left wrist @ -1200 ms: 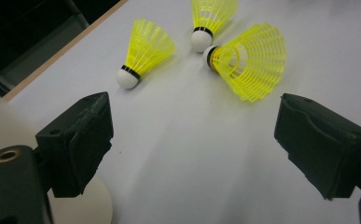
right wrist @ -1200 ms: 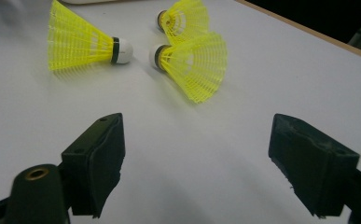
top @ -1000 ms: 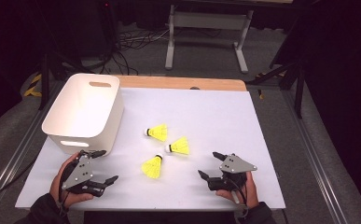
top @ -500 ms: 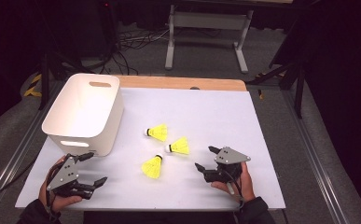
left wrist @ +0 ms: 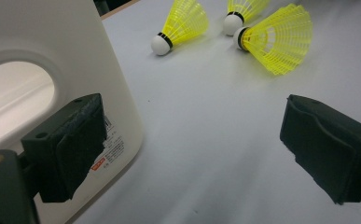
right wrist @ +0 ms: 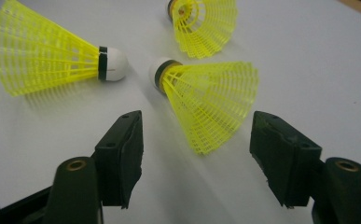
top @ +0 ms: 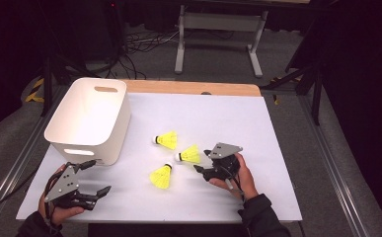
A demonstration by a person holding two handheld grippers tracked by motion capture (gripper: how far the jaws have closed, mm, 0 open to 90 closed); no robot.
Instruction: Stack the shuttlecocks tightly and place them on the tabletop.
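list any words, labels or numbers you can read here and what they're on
Sticker on the white bin: printed lines and a small red mark, too small and blurred to read.
Shuttlecocks: no print to be seen.
White table cover: no print to be seen.

White bin (top: 87,121) stood at the tabletop's (top: 272,163) left side, its near wall just ahead of the left gripper (top: 92,182), which was spread wide with nothing between its jaws. Straight ahead was blocked there; open sheet lay to that gripper's right. Three yellow shuttlecocks clustered mid-sheet: far shuttlecock (top: 167,140), middle shuttlecock (top: 190,154), near shuttlecock (top: 161,177), with narrow gaps between them. Right gripper (top: 204,168) sat just beside the middle one's skirt, jaws apart and just closing in, skirt edge near the mouth but untouched. The right half and far strip of the sheet were unobstructed.
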